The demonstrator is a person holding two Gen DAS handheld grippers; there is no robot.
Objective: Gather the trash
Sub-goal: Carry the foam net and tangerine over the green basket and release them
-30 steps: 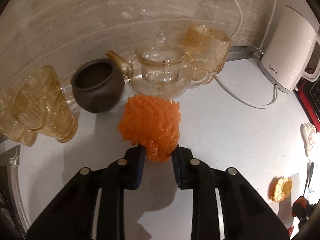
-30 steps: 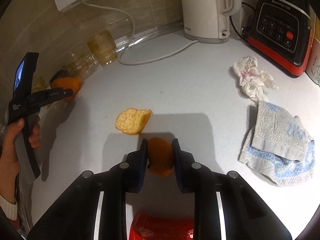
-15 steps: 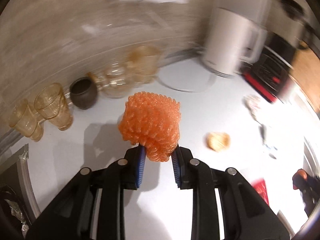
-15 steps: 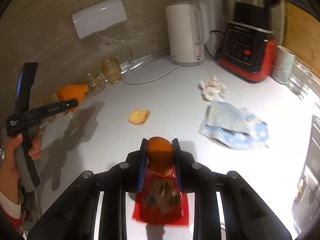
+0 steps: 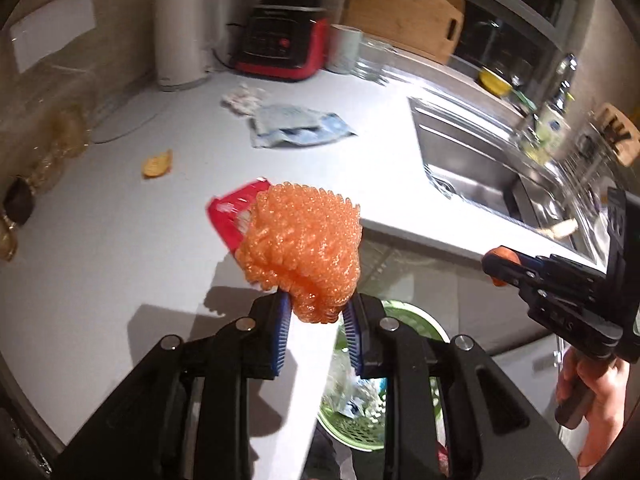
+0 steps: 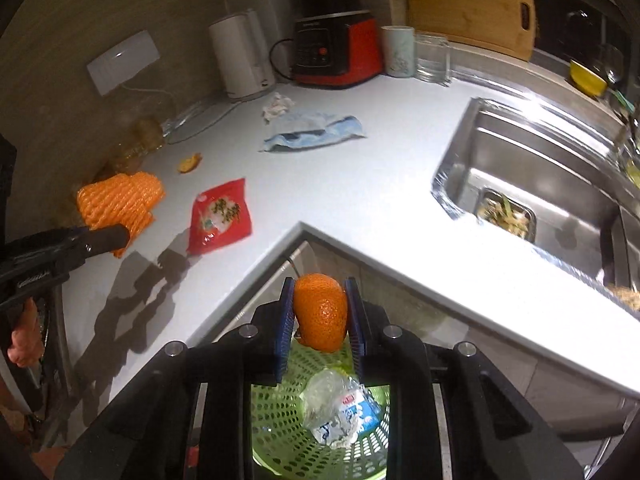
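Note:
My left gripper (image 5: 316,322) is shut on an orange foam fruit net (image 5: 304,244), held over the counter's front corner. In the right wrist view the same net (image 6: 120,204) shows at the left, above the counter. My right gripper (image 6: 320,316) is shut on a piece of orange peel (image 6: 320,310), hanging over a green perforated trash basket (image 6: 280,420) on the floor. The basket (image 5: 360,428) holds crumpled plastic and a blue-white wrapper (image 6: 340,412). On the white counter lie a red snack packet (image 6: 220,216), another piece of peel (image 6: 189,163) and a crumpled tissue (image 6: 277,105).
A blue-white cloth (image 6: 316,130) lies mid-counter. A white kettle (image 6: 240,60), a red blender base (image 6: 336,52), a cup (image 6: 397,51) and a glass (image 6: 432,58) line the back wall. Amber glasses (image 6: 148,134) stand at the left, a steel sink (image 6: 540,176) at the right.
Both grippers have swung away from the back of the counter to its front corner, each keeping its load. The green basket has come into view beneath them.

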